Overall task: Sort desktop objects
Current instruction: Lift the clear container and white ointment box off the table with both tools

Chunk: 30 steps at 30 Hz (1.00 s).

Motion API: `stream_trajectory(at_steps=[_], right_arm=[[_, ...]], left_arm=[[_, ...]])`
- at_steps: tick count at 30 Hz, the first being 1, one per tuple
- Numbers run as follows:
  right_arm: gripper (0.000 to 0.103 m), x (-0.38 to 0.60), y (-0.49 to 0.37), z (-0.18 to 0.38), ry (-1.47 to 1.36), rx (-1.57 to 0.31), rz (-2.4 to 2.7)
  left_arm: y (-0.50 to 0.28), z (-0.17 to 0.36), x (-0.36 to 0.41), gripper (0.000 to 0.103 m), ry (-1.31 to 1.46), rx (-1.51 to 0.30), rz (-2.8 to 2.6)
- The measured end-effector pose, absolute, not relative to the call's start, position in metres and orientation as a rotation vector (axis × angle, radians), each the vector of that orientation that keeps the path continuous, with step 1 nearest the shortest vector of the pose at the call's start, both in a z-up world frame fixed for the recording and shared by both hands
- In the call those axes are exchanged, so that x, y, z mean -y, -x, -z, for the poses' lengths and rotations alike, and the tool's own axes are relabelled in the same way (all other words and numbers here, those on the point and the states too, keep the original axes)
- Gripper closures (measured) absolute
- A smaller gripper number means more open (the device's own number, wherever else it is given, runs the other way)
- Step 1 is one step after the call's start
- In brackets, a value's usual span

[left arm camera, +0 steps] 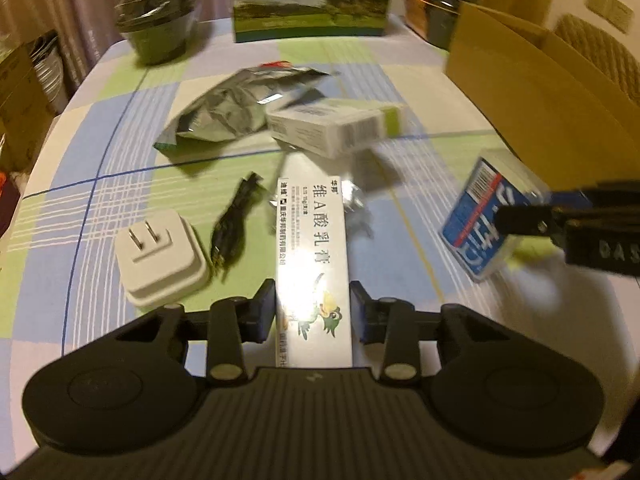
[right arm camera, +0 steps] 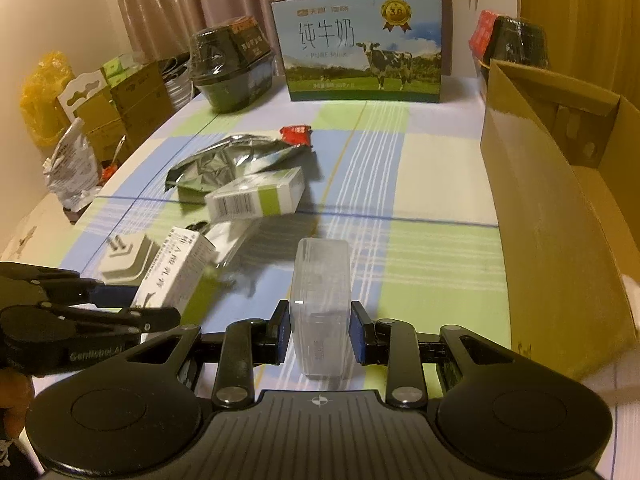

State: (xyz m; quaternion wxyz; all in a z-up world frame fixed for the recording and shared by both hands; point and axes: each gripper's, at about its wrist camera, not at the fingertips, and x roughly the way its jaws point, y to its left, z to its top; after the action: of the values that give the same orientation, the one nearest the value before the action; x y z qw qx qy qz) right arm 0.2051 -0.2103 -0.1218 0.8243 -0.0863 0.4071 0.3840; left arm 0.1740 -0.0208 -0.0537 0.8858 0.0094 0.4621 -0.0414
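Left wrist view: my left tool (left arm camera: 314, 312) has the long white ointment box (left arm camera: 312, 256) between its pads, both touching its sides; I'd seat it squarely before lifting off the worktop (left arm camera: 400, 80).

Right wrist view: my right tool (right arm camera: 320, 332) is clamped on the clear plastic case (right arm camera: 322, 304); I'd carry it level toward the cardboard box (right arm camera: 552, 216).
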Motion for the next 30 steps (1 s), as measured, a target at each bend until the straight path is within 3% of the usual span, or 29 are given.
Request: stream_trajectory(at_steps=[16, 22, 30], right_arm=[[0.075, 0.21, -0.196, 0.142, 0.246, -0.904, -0.811], [0.069, 0.205, -0.203, 0.15, 0.231, -0.921, -0.796], [0.066, 0.201, -0.207, 0.153, 0.211, -0.914, -0.786]], left_arm=[[-0.156, 0.063, 0.034, 0.07, -0.029, -0.977, 0.114], [-0.161, 0.064, 0.031, 0.062, -0.021, -0.963, 0.11], [-0.166, 0.069, 0.031, 0.063, -0.022, -0.956, 0.129]])
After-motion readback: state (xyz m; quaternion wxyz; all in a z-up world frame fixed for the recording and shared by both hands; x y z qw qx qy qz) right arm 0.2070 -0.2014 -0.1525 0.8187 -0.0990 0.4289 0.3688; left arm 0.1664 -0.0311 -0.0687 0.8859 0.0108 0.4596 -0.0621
